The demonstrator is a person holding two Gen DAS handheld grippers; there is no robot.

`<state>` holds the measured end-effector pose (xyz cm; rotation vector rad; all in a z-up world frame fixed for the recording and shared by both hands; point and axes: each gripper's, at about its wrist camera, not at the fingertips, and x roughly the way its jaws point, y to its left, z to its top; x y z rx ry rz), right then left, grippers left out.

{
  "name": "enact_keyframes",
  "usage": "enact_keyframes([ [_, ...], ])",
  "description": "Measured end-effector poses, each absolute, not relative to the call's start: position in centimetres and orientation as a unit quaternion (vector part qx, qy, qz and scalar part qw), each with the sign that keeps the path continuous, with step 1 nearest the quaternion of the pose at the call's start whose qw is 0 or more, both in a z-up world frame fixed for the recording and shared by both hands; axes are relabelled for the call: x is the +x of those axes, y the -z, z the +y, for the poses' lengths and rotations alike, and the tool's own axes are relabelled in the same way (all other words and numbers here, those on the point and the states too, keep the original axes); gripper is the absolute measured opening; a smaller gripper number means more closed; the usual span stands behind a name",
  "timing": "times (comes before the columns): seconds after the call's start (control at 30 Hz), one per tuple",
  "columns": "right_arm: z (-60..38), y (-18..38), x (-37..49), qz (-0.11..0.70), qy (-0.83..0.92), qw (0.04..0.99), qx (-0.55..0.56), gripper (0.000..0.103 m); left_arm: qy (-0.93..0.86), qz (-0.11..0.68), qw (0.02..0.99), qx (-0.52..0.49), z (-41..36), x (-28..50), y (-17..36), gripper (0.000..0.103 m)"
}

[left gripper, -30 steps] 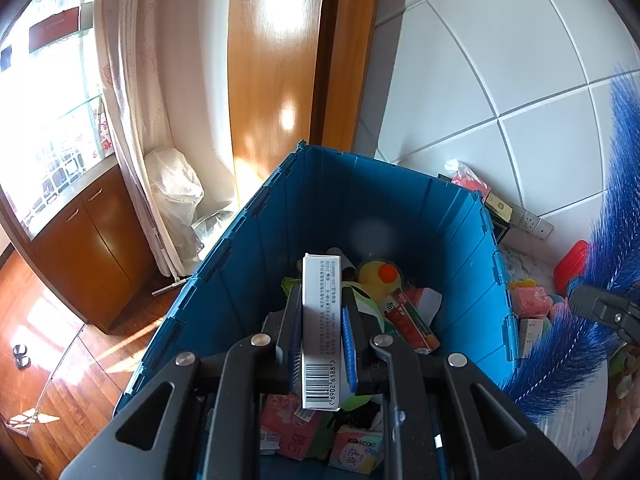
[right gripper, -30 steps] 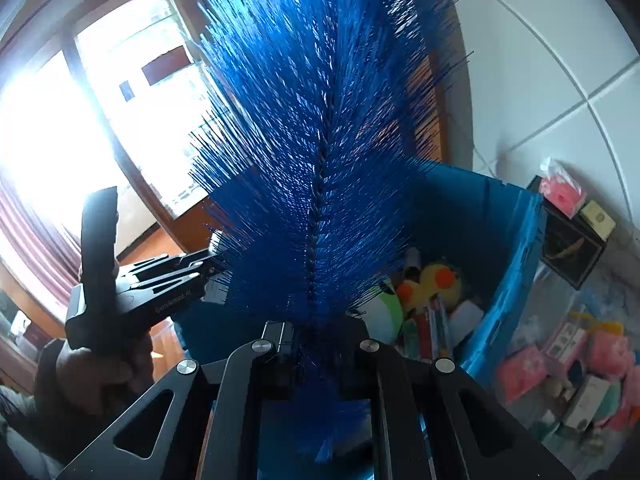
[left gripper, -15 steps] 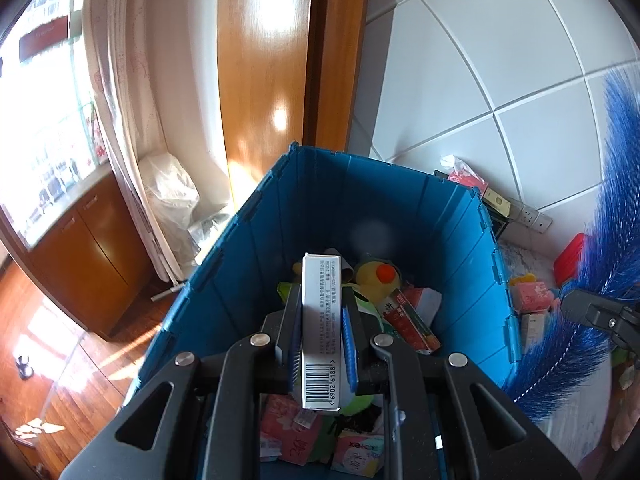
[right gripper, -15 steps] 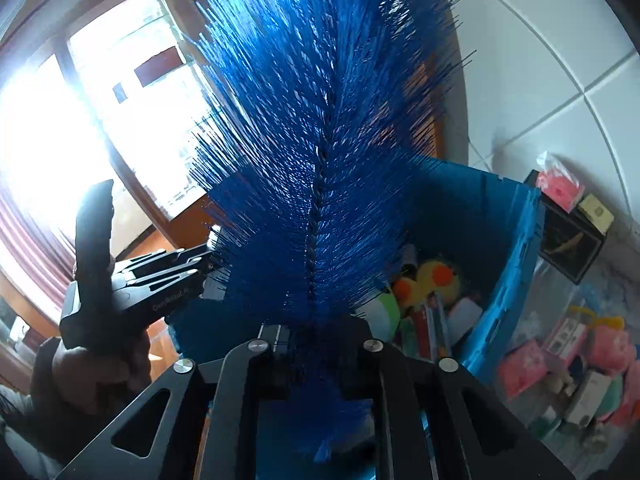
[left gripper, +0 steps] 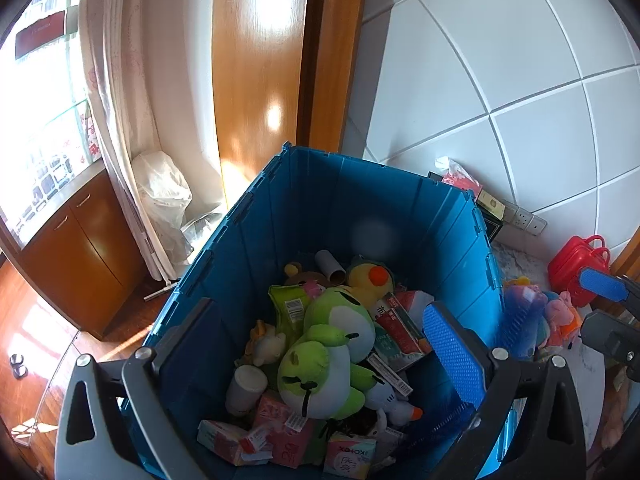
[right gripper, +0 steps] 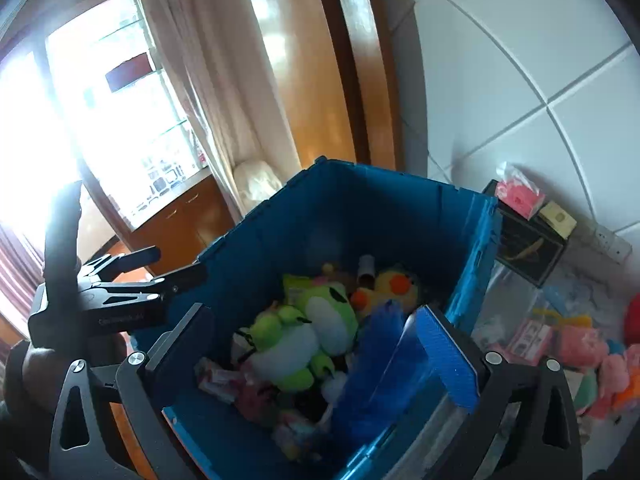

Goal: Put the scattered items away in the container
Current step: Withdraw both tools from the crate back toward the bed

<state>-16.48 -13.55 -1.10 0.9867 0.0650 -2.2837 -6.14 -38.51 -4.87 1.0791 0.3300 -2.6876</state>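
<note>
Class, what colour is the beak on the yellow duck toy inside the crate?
Orange; the duck's beak shows best in the left wrist view.

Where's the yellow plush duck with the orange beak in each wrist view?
Left wrist: yellow plush duck lies at the back of the blue plastic crate, just above centre, behind the green plush frog.
Right wrist: duck sits right of centre, behind the frog.
Shared landmark: the grey cardboard tube just left of the duck.
</note>
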Motion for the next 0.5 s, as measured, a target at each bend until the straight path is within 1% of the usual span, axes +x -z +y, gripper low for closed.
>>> enact_keyframes([
  [0.07, -13.1, -0.4, -15.2, 0.024, 0.872, 0.315, 0.375, 0.103, 0.918, 0.109, 0.109, 0.364, -38.1, -6.2, 4.6, 0.103],
  [0.37, -9.0, -0.7, -14.1, 0.004, 0.883, 0.282, 0.376, 0.103, 0.925, 0.092, 0.074, 0.36, -33.8, -7.1, 4.1, 0.103],
  [0.5, -5.6, -0.6, -13.4, -0.009, 0.888, 0.262, 0.379, 0.103, 0.927, 0.079, 0.053, 0.362, -30.2, -7.9, 3.8, 0.103],
])
